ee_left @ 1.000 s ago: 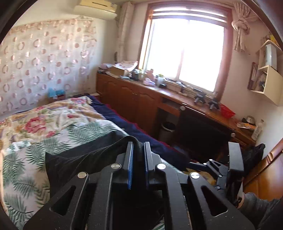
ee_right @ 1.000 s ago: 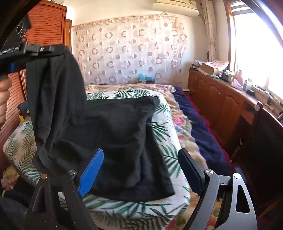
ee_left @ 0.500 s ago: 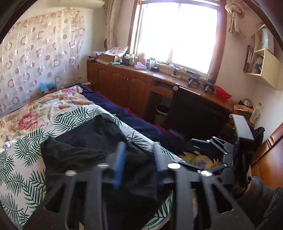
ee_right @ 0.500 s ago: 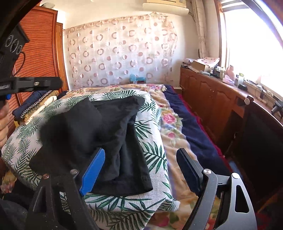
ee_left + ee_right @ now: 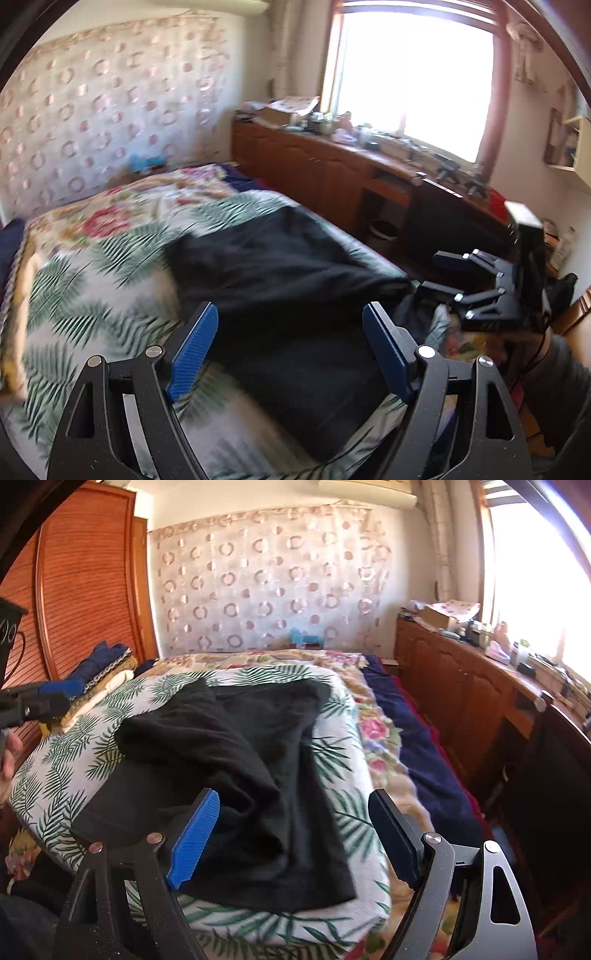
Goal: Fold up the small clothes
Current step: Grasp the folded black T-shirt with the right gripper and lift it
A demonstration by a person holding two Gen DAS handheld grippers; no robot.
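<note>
Item 1: my left gripper (image 5: 290,347), nearest in the left wrist view, blue-padded jaws opening wide, nothing pinched; cloth lies below the gap, not pressed by either pad.

Item 2: my right gripper (image 5: 293,830), jaws spread wide, empty, hovering over the near edge of the garment. It also shows at the right of the left wrist view (image 5: 480,291).

Item 3: black garment (image 5: 236,775), lying in a loose heap with one part folded over the other, on the palm-leaf cushion (image 5: 332,849). Released, touched by neither tool as far as I can tell.

Item 4: floral bedspread (image 5: 376,731) under and beyond the cushion, with a navy blanket (image 5: 417,746) along its window side.

Item 5: stacked folded textiles (image 5: 99,672) at the bed's far left, against the wooden wardrobe (image 5: 85,590).

Item 6: long wooden cabinet (image 5: 461,679) beneath the bright window, top cluttered with small articles.

Item 7: circle-patterned curtain (image 5: 266,576) across the far wall.
</note>
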